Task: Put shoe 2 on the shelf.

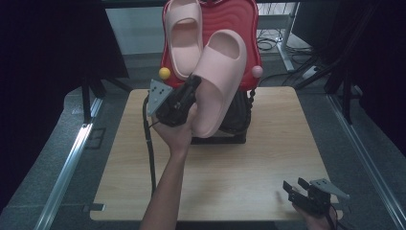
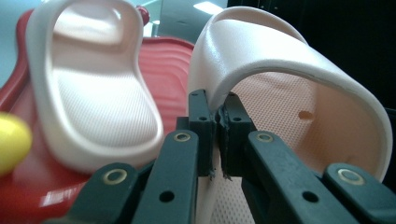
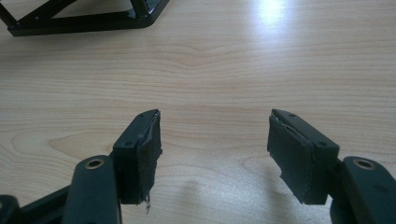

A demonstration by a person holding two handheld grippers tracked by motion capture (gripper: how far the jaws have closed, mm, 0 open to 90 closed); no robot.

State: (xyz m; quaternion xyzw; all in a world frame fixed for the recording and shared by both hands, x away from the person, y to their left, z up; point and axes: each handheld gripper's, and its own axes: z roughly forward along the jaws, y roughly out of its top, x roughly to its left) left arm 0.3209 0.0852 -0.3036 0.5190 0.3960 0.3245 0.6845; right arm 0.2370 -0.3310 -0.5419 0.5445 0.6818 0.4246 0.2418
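Observation:
Two pale pink slide sandals are at the red rack [image 1: 249,28] behind the table. One sandal [image 1: 183,36] rests on the rack's left side, also seen in the left gripper view [image 2: 88,88]. The second sandal [image 1: 218,81] hangs tilted in front of the rack, and my left gripper [image 1: 194,82] is shut on the edge of its strap [image 2: 280,60], jaws pinching it [image 2: 217,133]. My right gripper [image 1: 296,184] lies low at the table's front right corner, open, nothing between its pads [image 3: 212,149].
The rack stands on a black frame base [image 1: 230,132] at the back of the wooden table [image 1: 268,158]; a corner of the base [image 3: 88,21] lies ahead of my right gripper. A yellow knob [image 1: 164,73] and a pink knob [image 1: 257,72] stick out of the rack's sides.

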